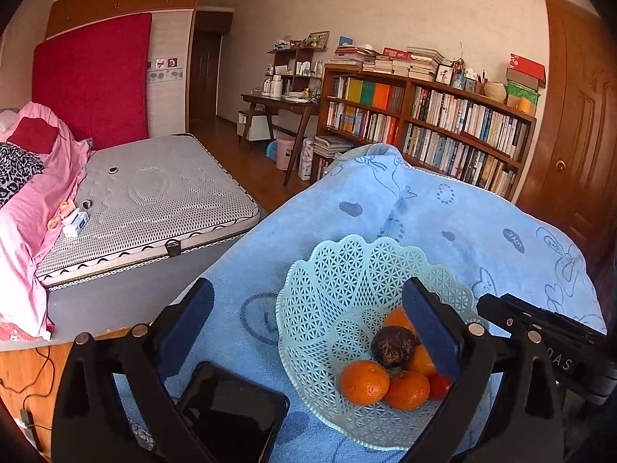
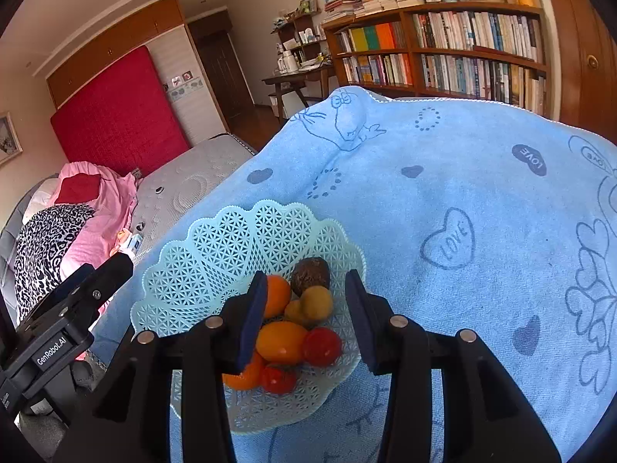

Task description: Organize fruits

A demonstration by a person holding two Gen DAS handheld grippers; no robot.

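Bedroom setting: a bare grey mattress (image 1: 154,200), a red padded headboard (image 1: 92,77) and a full wooden bookshelf (image 1: 424,123) lie behind my surface, which is draped in a light blue printed towel (image 1: 482,223).

Left wrist view. My left hand-held gripper (image 1: 308,320) is spread wide and holds nothing; its right finger hangs over the pale green lattice fruit basket (image 1: 347,266), its left finger over bare towel. In the basket sit several tangerines (image 1: 364,382), a dark wrinkled fruit (image 1: 393,345) and a sliver of something red. A black phone-like slab (image 1: 231,413) lies on the towel just beside the basket. The other gripper's body enters at right.

Right wrist view. My right hand-held gripper (image 2: 304,316) is likewise spread and empty, its fingers poised above the basket's contents. Below them: tangerines, two yellowish-brown fruits (image 2: 316,303), an oval orange fruit (image 2: 281,341) and two cherry tomatoes (image 2: 322,346), all touching in one heap.

Handling, as I judge it: the fruits are light, round and prone to roll; tomatoes are thin-skinned and need a gentle pinch across their widest part. The basket is light, stiff plastic, likely to slide on the soft towel, best held at its scalloped rim.
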